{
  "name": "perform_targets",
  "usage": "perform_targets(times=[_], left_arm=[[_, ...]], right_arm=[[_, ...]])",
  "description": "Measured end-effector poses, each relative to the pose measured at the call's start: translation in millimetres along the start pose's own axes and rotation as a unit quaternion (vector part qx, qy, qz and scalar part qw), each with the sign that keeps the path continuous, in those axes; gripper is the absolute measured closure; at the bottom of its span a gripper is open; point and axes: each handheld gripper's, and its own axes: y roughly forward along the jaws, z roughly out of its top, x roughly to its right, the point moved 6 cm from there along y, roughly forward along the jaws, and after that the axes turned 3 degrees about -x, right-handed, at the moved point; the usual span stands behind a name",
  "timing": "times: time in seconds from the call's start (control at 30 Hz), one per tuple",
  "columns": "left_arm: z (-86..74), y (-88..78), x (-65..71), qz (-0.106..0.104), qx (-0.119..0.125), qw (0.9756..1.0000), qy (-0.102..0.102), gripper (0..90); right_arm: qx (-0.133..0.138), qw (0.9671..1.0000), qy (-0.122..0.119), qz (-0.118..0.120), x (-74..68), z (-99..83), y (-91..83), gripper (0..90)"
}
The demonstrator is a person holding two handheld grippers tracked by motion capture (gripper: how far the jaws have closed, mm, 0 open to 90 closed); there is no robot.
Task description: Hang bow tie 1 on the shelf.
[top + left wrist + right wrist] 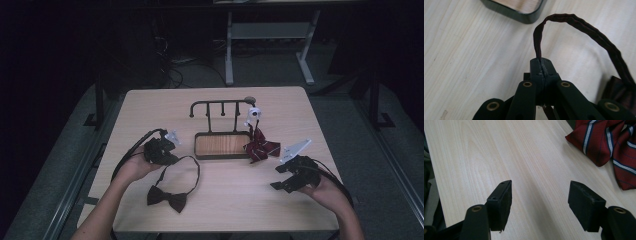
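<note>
The dark bow tie (167, 198) lies on the near-left part of the pale wooden surface (230, 205), its knot and wings flat on the wood while its thin neck strap (192, 170) loops up and back toward the left gripper (167, 152). In the left gripper view the jaws of that gripper are pressed tight together on the strap (574, 22), which rises out of the pads, arches over and drops to the dark cloth of the bow at the right edge. Just beyond the loop stands a small rack with a wood-lined tray (222, 145) as its base and a dark rail of pegs (220, 105) above it; a corner of the tray (519, 10) shows in the left gripper view. A red striped bow tie (261, 148) rests against the right end of the tray, and a small white object, too small to make out, hangs above it. The right gripper (282, 177) sits low over the surface near the right edge, well apart from the dark bow tie; its jaws stand wide apart with nothing between them, and the red striped bow tie (609, 142) lies ahead of them to the right
</note>
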Motion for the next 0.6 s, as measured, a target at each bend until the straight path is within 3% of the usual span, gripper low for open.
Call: perform_targets(times=[0.27, 0.6], left_arm=[[2.6, -14.5, 6.6, -0.006, 0.002, 0.9998, 0.017, 89.7], [1.8, -29.5, 9.4, -0.021, 0.005, 0.9996, 0.017, 89.7]], right_arm=[[0.002, 1.0, -0.001, -0.001, 0.5, 0.0, -0.9, 35.4], [0.003, 0.9999, 0.011, 0.001, 1.8, 0.2, -1.5, 35.0]])
